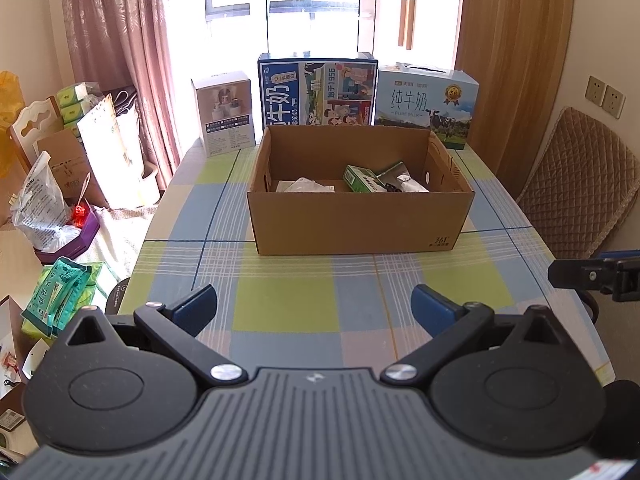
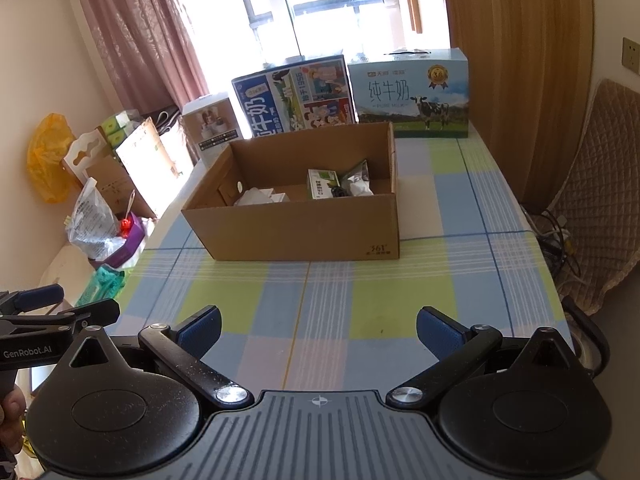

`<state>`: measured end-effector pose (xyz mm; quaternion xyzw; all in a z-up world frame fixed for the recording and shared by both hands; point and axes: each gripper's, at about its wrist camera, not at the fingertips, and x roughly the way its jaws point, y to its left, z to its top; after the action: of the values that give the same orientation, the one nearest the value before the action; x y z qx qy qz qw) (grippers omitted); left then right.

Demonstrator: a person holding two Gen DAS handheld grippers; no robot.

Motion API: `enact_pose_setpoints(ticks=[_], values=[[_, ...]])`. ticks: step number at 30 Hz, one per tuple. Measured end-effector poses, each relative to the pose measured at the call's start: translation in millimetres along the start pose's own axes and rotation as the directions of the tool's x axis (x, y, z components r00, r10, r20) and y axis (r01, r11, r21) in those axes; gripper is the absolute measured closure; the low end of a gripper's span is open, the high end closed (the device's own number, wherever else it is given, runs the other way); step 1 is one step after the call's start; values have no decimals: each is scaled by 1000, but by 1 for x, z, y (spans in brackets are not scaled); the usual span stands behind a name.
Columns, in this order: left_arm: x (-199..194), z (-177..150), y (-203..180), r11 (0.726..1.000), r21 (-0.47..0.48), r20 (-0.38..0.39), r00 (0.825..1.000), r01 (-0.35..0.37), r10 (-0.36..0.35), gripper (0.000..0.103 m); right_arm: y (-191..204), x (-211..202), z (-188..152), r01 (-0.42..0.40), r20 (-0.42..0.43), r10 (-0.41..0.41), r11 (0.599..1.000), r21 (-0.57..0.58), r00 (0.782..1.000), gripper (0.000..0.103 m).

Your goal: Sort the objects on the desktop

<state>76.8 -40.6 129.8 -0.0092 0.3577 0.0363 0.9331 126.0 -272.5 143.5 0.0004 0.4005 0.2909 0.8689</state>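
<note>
Both tongs hang with nothing in them. The left gripper (image 1: 314, 308) has its blue-padded fingers (image 1: 430, 306) spread wide apart over the checked blue, green and white tablecloth (image 1: 280, 312), well short of the open brown cardboard box (image 1: 360, 216); the right gripper (image 2: 318, 330) is spread just as wide, also on the near side of that box. Neither pair of fingers touches anything, which suits hands pulled back from a drop rather than reaching for a grab, though that is only my reading.

The sorted things sit inside the box: a small green and white carton (image 1: 360, 179) against the far right part of the floor, a silvery foil pouch (image 1: 402, 180) touching it on the right, and a crumpled white wrapper (image 1: 306, 186) toward the left wall. Collecting them in one container keeps the cloth bare in front of the box.

Behind the box, three printed cartons stand upright in a row by the window: a white appliance box (image 1: 226, 112), a tall blue milk carton (image 1: 318, 94), and a pale blue milk case with a cow picture (image 1: 426, 106). They look parked as backdrop, not as items to sort.

No loose object shows on the cloth near the box, so the task seems close to finished.
</note>
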Motion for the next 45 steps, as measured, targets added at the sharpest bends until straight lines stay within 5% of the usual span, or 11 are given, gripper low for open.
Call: enact_pose_setpoints(ticks=[45], values=[[12, -7, -4, 1000, -15, -23, 1000, -12, 12, 1, -2, 2, -6, 16, -2, -16, 1000, 10, 1000, 2]])
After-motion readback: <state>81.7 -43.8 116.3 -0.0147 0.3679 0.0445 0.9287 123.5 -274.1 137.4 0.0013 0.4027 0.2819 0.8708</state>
